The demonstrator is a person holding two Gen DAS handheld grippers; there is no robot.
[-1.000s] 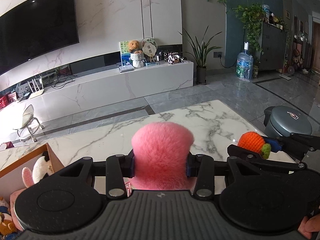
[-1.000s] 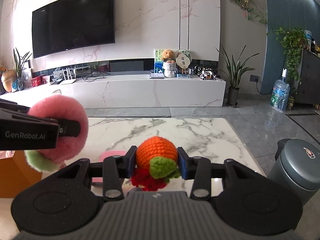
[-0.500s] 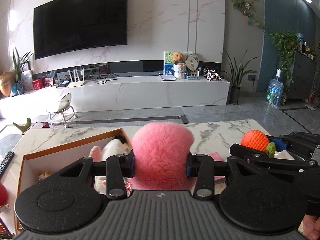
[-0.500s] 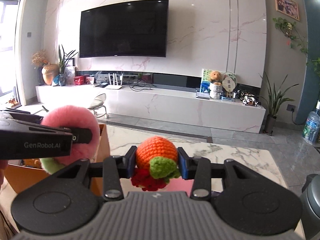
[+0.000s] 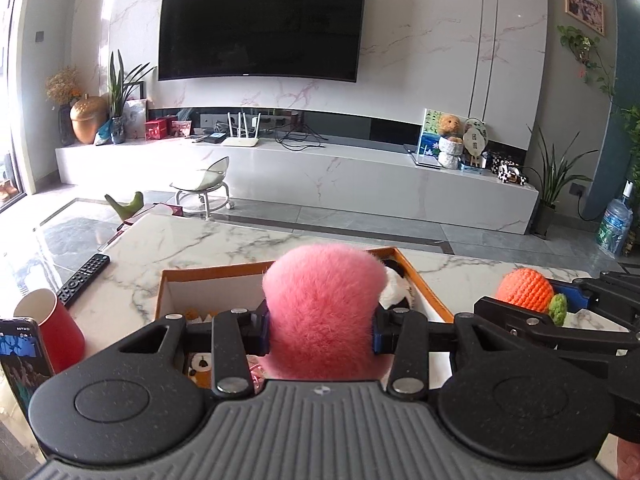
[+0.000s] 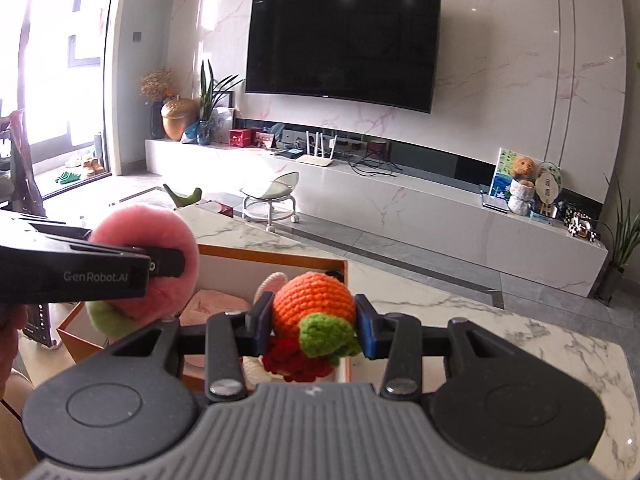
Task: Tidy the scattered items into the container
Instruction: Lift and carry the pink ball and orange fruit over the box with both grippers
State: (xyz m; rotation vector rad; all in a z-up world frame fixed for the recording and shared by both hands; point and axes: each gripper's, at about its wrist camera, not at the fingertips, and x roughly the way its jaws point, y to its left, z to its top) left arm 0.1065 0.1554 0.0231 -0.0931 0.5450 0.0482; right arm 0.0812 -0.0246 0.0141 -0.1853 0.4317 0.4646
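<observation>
Pink plush peach (image 5: 324,312): clamped in your left gripper (image 5: 320,330), above the orange-rimmed box (image 5: 420,280). Crocheted orange (image 6: 314,300): your right gripper (image 6: 314,326) pinches it over the box's near right corner.

**Count of things on and above the marble table**

Two grippers were counted – the left gripper (image 5: 321,327) and the right gripper (image 6: 314,328) – and one toy was clamped in each: one pink plush ball (image 5: 324,312), one orange crochet fruit (image 6: 312,300). One orange-rimmed box (image 5: 208,274) was seen, several soft toys inside it – too hidden to be numbered. Beside it were noted one remote control (image 5: 83,274), one red cup (image 5: 52,328) and one phone (image 5: 24,364).
</observation>
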